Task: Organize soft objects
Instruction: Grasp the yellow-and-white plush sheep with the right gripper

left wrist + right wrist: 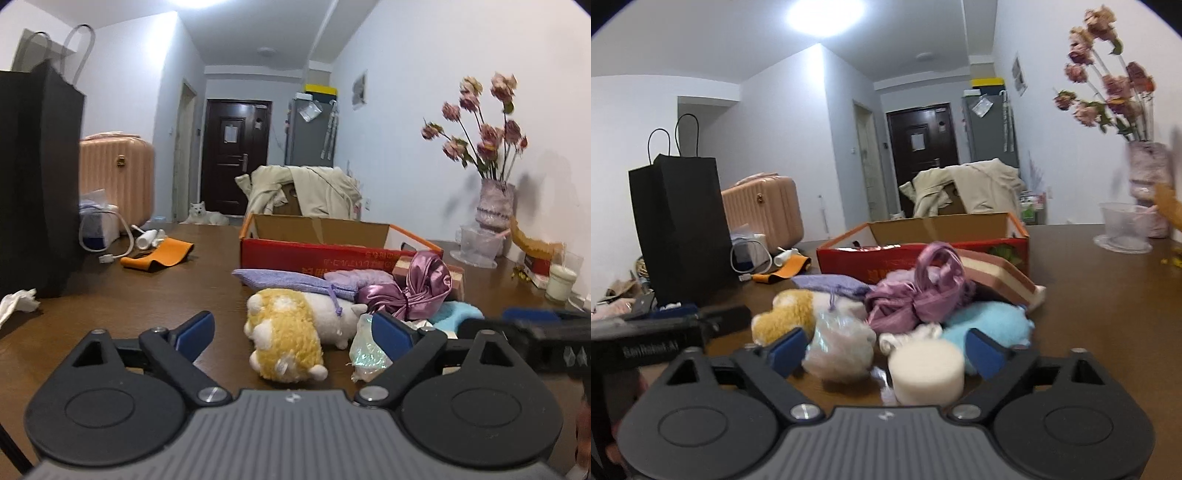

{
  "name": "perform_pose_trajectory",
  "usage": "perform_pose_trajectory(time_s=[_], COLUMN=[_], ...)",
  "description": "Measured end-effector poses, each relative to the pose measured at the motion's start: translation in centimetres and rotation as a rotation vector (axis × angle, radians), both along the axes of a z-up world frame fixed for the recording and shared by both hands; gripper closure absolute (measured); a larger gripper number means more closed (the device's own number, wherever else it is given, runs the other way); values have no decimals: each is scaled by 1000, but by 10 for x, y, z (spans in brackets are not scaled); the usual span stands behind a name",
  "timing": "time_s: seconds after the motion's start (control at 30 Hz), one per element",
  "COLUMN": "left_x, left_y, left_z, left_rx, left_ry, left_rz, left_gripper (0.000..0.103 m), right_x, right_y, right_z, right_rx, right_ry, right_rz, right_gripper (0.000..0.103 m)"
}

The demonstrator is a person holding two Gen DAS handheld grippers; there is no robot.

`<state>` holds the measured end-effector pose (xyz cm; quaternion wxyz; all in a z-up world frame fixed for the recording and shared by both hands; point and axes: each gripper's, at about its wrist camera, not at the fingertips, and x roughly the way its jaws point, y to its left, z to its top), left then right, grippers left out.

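Note:
A heap of soft things lies on the brown table [155,299] in front of an open red cardboard box [314,254]. In the left wrist view my left gripper [295,332] stands open, and a yellow and white plush [284,332] lies between its blue pads without touching them. A purple satin bow [417,291], a lilac pouch [280,280] and a light blue plush [454,314] lie behind. My right gripper [886,350] is open around a white foam cylinder [925,369] and an iridescent bag [838,347], neither gripped. The pink sponge block [993,273] leans on the box [923,254].
A tall black paper bag [37,177] stands at the left, with a pink suitcase [118,177], a white cable and an orange strap [159,254] beyond it. At the right stand a flower vase [495,203], a clear dish and a white candle [559,282]. The other gripper [532,332] juts in alongside.

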<state>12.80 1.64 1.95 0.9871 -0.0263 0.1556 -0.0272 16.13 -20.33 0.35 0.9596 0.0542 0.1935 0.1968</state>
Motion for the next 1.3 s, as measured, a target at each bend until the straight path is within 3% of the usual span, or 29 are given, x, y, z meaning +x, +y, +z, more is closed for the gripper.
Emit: perform_pose_trajectory(time_s=[0.1,0.2,0.33,0.43,0.47,0.6,0.73,0.9,1.03,1.13,1.2,1.3], left_x=[17,32,52,61,62,56,31,3,-6,-13,-15,-16], left_y=[-1,-1,2,7,11,27,66,105,118,124,126,125], left_z=[-5,-10,-15,-19,-20,-18,-13,-13,-14,-13,-11,-10], left_rx=[13,20,16,11,-6,-28,-44,-57,-53,-45,-58,-70], left_ry=[34,69,130,182,200,213,235,238,220,200,192,172], left_rz=[2,10,26,16,-6,-12,-15,-61,50,115,113,86], left_gripper=[11,12,18,42,56,59,59,55,47,47,47,43], right_x=[24,44,63,75,77,79,64,54,56,67,69,60], right_y=[4,11,25,38,43,63,82,118,151,163,157,149], right_z=[4,5,5,5,5,2,5,12,2,-9,-9,2], right_rx=[3,12,16,11,10,-12,-71,-70,-97,-158,-141,-85], right_ry=[6,14,21,35,42,60,12,35,83,149,164,111], right_rz=[23,67,112,162,180,240,324,508,574,459,387,385], right_gripper=[35,42,42,42,42,42,42,42,42,40,31,29])
